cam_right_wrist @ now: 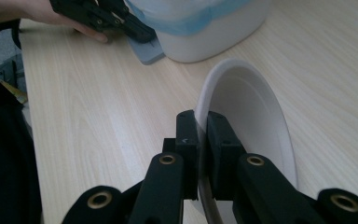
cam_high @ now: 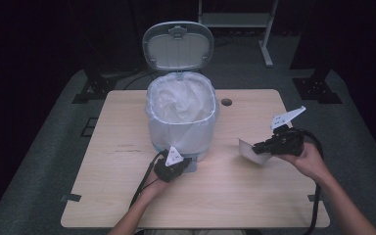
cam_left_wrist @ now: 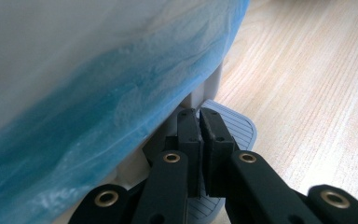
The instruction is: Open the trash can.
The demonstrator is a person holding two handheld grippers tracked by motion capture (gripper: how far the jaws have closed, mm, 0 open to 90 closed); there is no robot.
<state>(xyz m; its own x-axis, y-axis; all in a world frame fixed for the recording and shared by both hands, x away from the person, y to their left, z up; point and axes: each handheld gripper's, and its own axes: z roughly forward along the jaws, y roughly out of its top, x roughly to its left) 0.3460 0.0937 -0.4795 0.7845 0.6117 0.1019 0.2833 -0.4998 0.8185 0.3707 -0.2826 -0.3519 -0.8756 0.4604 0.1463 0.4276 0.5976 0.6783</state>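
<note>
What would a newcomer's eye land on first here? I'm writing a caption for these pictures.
The white pedal bin at the table's middle, its lid up and a pale bag lining it. At right, the right gripper pinches a white bowl by its rim, while the left gripper rests shut on the bin's pedal.

White pedal bin [cam_high: 196, 142], pale translucent liner [cam_high: 181, 105] blue-tinged at rim. Grey ribbed pedal [cam_left_wrist: 235, 123]. White paper plate [cam_right_wrist: 256, 121]. Black grippers: left [cam_high: 181, 165], right [cam_high: 258, 147]. Light wood-grain table [cam_high: 127, 186].

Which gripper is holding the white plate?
The right gripper, jaws clamped on the white plate's rim; the left gripper presses the bin's pedal.
</note>
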